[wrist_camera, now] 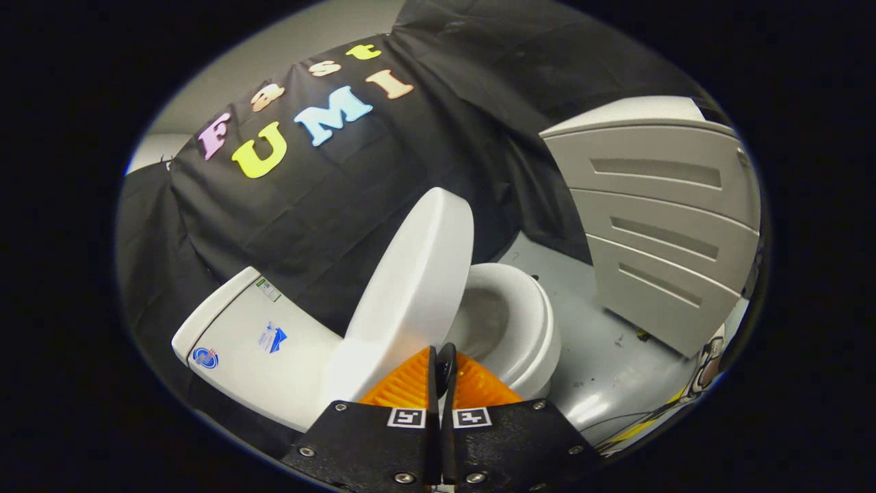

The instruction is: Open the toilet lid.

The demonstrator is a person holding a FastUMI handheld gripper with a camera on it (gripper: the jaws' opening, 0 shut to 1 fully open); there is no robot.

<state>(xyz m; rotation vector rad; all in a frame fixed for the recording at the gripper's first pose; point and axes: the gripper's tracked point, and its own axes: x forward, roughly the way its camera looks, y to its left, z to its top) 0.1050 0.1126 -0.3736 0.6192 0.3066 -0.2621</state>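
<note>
grey floor [602,370] underfoot, black cloth wall [383,185] draped behind, and right in the middle sits the white toilet [301,356]. the view is tilted, so everything leans. toilet lid [410,281] is raised, standing up off the seat [530,329] and leaning toward the tank [253,342], with the bowl open beside it and the seat ring in plain sight. the tank carries a few small stickers on its top and side. off past the bowl stands a pale grey cabinet [657,233] with three slotted drawer fronts, set well apart from the toilet on the floor. near its foot, some yellow-and-black cable or tape runs along the floor.

now the gripper [440,363]: its fingers [404,387] are drawn in close, just a thin slit between them, and they sit right at the lower edge of the lid, where lid meets bowl. whether anything is pinched in that slit, cannot tell, though the lid's rim lies just ahead of the tips.
</note>
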